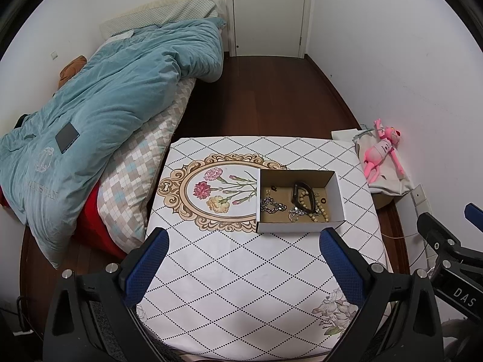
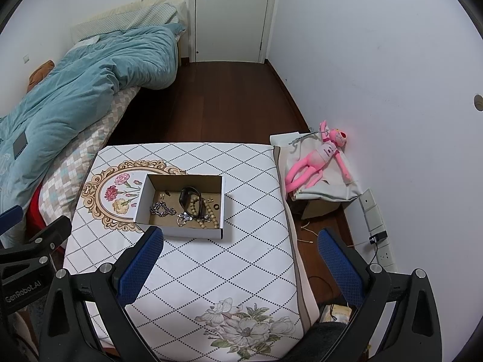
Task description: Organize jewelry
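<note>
Grippers: left gripper and right gripper both spread apart, holding nothing, above the table. Cardboard box at 12 o'clock contains silver chain, black band, bead strand.

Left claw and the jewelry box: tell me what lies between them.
Only bare patterned tablecloth separates the open left claw from the jewelry box, as the left wrist view shows.
</note>
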### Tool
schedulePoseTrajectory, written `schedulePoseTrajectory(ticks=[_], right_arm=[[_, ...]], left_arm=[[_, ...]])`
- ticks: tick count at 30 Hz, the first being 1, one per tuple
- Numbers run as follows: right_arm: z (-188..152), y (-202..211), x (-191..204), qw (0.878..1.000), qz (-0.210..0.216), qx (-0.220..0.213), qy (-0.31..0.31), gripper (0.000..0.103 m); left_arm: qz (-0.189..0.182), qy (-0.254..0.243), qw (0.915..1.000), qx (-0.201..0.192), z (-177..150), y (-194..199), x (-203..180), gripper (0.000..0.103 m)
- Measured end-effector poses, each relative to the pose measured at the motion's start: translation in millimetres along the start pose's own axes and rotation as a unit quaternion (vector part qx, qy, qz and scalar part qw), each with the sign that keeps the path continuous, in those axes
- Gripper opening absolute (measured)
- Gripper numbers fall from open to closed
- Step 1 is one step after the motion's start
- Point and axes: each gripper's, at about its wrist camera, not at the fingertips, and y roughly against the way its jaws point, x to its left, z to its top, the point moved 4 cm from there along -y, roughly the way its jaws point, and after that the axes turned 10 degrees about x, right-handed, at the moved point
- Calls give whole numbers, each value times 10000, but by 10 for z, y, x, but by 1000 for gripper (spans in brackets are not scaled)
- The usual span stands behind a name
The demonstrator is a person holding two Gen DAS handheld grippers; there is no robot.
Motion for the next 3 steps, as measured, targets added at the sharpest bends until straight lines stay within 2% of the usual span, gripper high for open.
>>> schedulePoseTrajectory(ticks=[3], right_arm=[[5,12,5,10000,0,3,5,103]], left_arm=[[-39,-15,10000,-14,-18,0,-13,102]])
